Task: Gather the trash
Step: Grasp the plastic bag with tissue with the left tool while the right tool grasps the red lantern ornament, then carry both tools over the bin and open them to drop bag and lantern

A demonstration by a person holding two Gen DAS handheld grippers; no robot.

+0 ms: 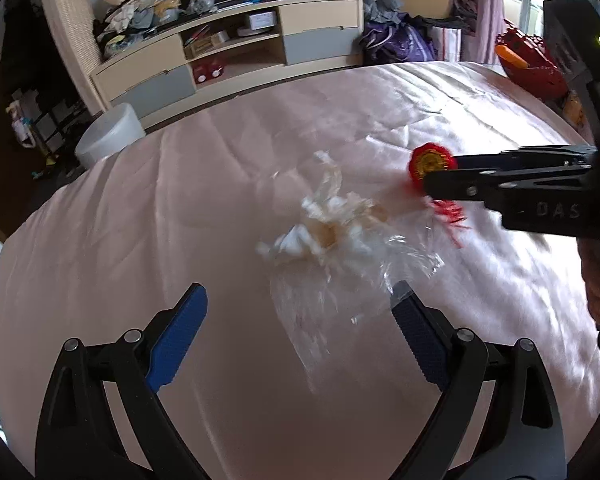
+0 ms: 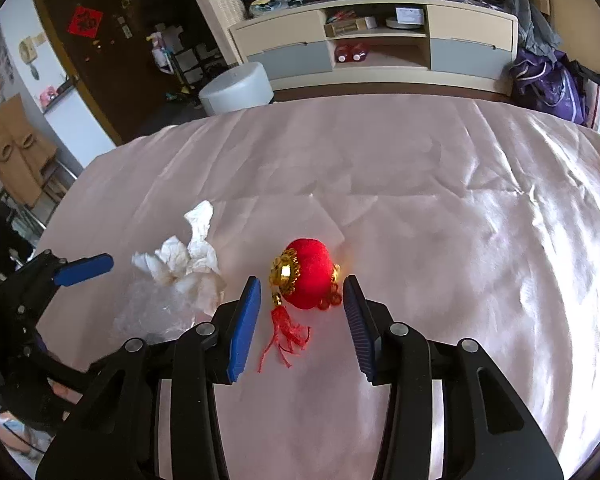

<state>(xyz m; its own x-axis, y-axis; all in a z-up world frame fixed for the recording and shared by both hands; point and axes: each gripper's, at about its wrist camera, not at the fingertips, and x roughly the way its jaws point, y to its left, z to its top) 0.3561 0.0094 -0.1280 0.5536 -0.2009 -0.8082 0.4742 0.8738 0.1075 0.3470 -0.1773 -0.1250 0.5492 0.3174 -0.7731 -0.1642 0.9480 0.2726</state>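
Nothing is collected yet: the crumpled tissue [image 1: 324, 224] and clear plastic [image 1: 340, 300] are left on the bed at 12 o'clock of the wide-open left gripper [image 1: 300, 300], while the red lantern ornament [image 2: 306, 274] lies between the parted, empty fingers of the right gripper [image 2: 302, 288].

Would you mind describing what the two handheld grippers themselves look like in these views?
Both are alike: the left gripper and the right gripper have matte black angular linkage arms joined by round silver pivot pins, and jaws faced with blue ribbed pads. In the left view, the right gripper's black body bears raised lettering that seems to read "DAS". No cables or sleeves show.
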